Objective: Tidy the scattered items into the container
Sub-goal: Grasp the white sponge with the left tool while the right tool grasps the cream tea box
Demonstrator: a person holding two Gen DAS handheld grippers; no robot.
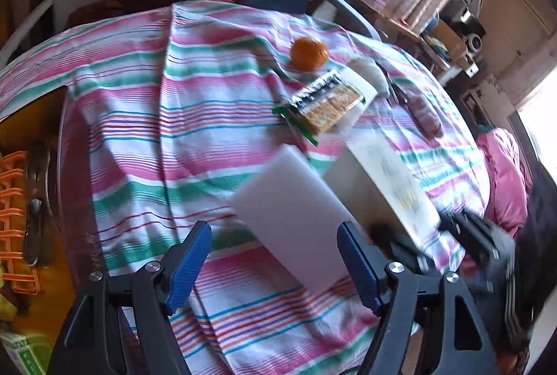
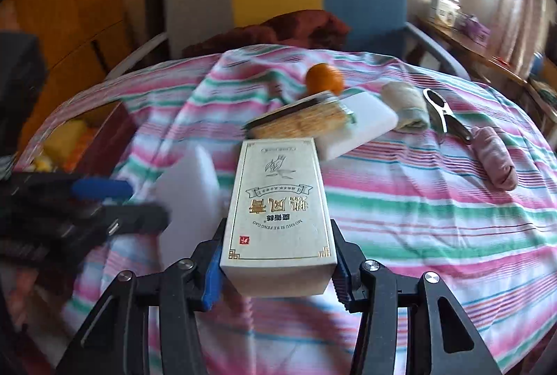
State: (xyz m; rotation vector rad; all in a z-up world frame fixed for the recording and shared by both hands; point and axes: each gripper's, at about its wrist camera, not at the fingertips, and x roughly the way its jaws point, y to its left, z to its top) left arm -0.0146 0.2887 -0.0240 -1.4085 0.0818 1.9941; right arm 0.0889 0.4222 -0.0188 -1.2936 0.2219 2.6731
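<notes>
Right gripper (image 2: 276,265) clamps the stiff, light-looking cream box (image 2: 278,204) across its near end; left gripper (image 1: 275,265), fingers wide, straddles the white foam block (image 1: 292,222), probably soft.

Pink, green and white striped cloth (image 2: 417,218), orange fruit (image 2: 323,77), cream gold-printed box (image 2: 278,201), white block (image 1: 296,211).

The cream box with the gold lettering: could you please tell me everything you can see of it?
The cream box is a long rectangular carton, apparently card, with a gold border, gold Chinese characters, a small red seal and a hand drawing on top. It looks closed and undamaged. It points away from the camera, its near end gripped between the blue pads of the right tool. A white foam block lies beside it on the left.
</notes>
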